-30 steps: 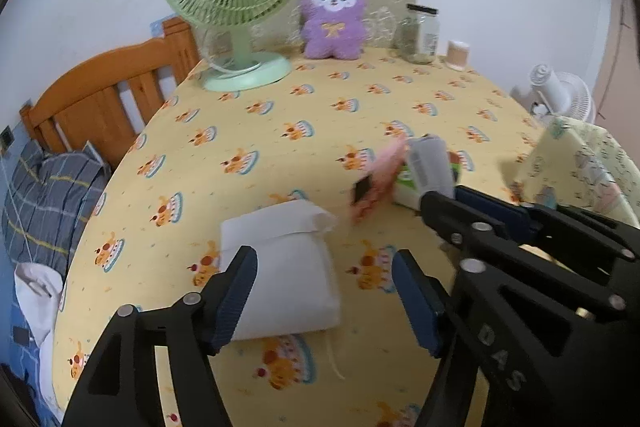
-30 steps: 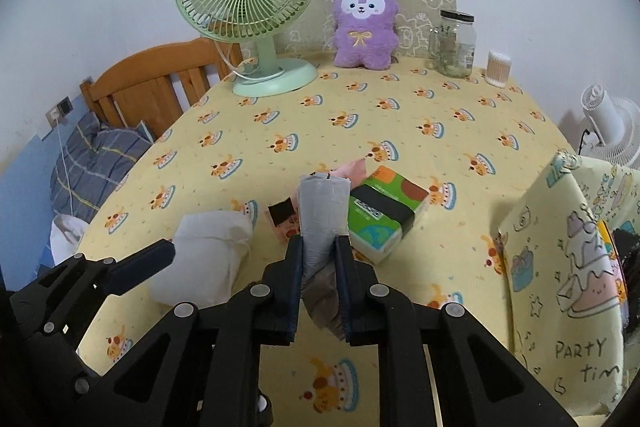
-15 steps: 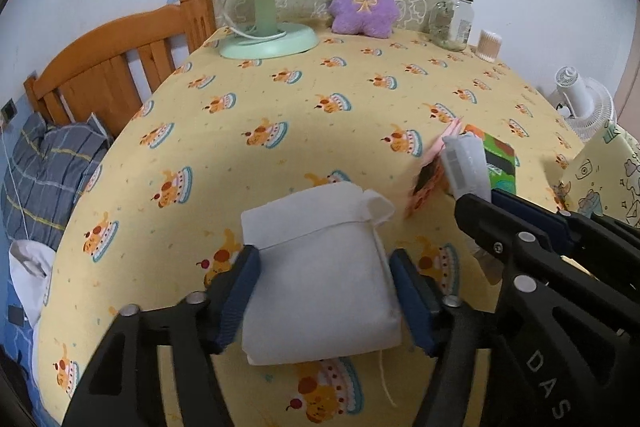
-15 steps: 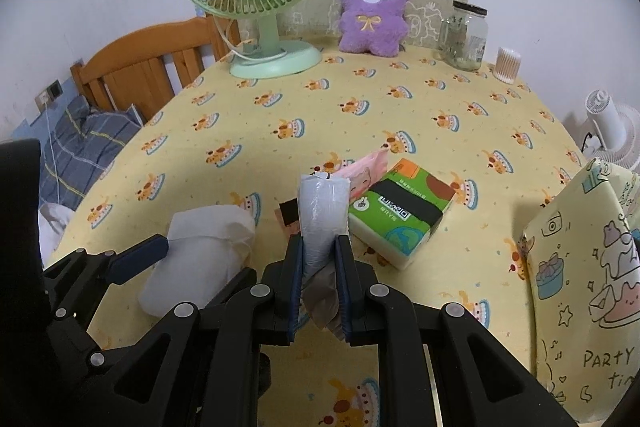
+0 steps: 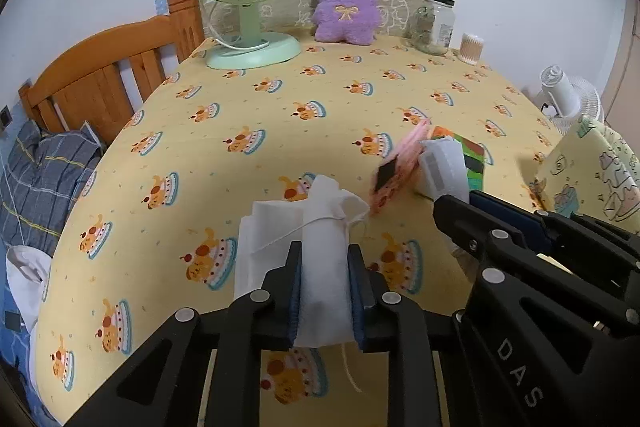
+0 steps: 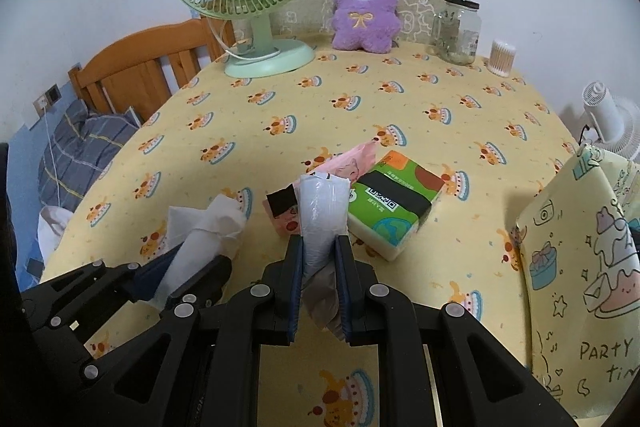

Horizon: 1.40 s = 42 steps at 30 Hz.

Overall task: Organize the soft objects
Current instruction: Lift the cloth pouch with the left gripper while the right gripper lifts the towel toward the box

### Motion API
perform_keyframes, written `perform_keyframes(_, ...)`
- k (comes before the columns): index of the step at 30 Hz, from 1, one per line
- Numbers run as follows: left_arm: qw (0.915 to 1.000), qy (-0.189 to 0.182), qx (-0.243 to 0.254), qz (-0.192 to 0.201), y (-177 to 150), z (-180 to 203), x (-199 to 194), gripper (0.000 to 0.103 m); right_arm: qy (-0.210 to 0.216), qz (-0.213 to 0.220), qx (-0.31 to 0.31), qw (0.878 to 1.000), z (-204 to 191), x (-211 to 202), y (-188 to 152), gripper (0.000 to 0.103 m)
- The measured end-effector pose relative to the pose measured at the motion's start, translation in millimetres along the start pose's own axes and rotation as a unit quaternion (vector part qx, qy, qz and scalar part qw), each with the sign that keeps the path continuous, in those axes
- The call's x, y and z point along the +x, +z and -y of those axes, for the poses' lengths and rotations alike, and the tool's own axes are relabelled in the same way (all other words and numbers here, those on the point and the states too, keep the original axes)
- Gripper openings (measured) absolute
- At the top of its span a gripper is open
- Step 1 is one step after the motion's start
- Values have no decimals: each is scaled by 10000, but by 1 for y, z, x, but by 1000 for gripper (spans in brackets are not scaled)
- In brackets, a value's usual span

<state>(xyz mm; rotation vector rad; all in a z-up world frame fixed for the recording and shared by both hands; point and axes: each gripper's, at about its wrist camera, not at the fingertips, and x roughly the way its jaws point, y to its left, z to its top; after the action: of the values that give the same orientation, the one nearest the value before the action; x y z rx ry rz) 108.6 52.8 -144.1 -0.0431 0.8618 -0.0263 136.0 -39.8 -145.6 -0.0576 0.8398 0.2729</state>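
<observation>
White fabric pouch (image 5: 320,267) is pinched by the just-closed left claw (image 5: 324,287); right claw (image 6: 320,279) clamps a grey plastic roll (image 6: 322,211).

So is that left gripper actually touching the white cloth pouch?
Touching. In the left wrist view the left gripper has just closed, and both pads press into the white cloth pouch, bunching it between them.

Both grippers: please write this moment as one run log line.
left gripper: just closed, shut on white cloth | right gripper: shut on plastic pack
</observation>
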Motion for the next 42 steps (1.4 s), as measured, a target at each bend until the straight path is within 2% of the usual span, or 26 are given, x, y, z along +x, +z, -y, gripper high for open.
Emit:
perform_keyframes(21,9988,-124,167,443,6,39,-48,17,-133,446,127,9988,26,-61,-2,18)
perform_keyframes(42,9939,-162,340,1038,26,67,-103,18,-248,974,177,9948,41,-124,15,18)
